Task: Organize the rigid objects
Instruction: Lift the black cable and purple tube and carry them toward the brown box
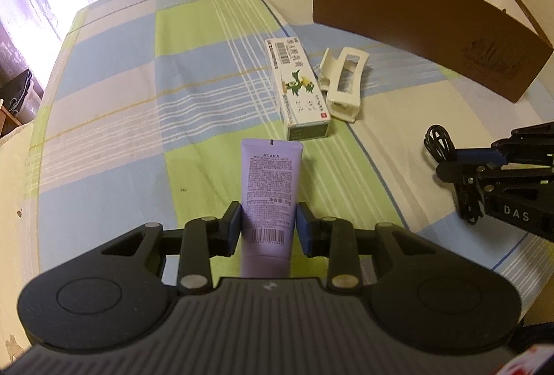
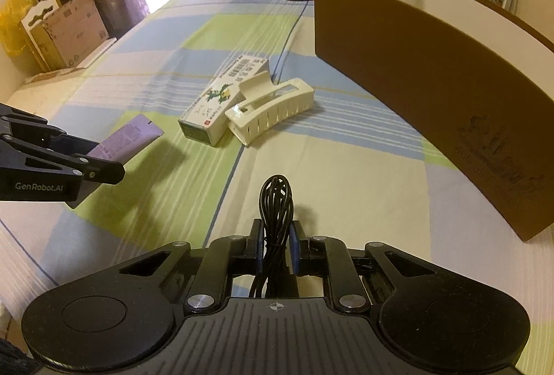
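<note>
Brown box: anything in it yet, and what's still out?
Nothing visibly done: the brown box shows only bare inner wall, its floor hidden. In hand: left hand-held gripper shut on the purple tube, right hand-held gripper shut on the black cable bundle. Left on the cloth: white carton and cream hair claw.

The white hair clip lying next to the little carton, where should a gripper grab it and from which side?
Judging by its pose, take the white hair clip across its long toothed body, coming from above, on the end away from the carton, which touches its lever end. It lies flat on the checked cloth, so its two long sides are free for the fingers.
</note>
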Motion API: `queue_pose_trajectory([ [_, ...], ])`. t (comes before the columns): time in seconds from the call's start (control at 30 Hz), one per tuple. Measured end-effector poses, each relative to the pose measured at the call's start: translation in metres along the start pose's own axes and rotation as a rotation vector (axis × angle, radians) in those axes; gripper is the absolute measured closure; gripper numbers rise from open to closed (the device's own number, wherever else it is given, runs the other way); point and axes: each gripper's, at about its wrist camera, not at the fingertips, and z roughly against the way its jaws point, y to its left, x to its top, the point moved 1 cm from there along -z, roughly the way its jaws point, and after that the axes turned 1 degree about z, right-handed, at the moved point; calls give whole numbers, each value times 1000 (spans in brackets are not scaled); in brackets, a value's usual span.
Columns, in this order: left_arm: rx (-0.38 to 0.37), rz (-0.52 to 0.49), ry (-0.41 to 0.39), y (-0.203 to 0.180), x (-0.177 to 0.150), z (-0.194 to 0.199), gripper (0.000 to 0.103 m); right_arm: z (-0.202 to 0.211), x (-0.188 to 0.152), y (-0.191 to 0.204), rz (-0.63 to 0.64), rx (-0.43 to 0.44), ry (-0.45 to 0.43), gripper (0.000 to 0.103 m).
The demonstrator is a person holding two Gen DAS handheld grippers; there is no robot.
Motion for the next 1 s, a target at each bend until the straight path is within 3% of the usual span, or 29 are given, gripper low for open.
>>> queue_pose_trajectory([
  [1.0,-60,-90,-131,-30,43,28,74,46,19,-11,-73,-34,-172,93],
])
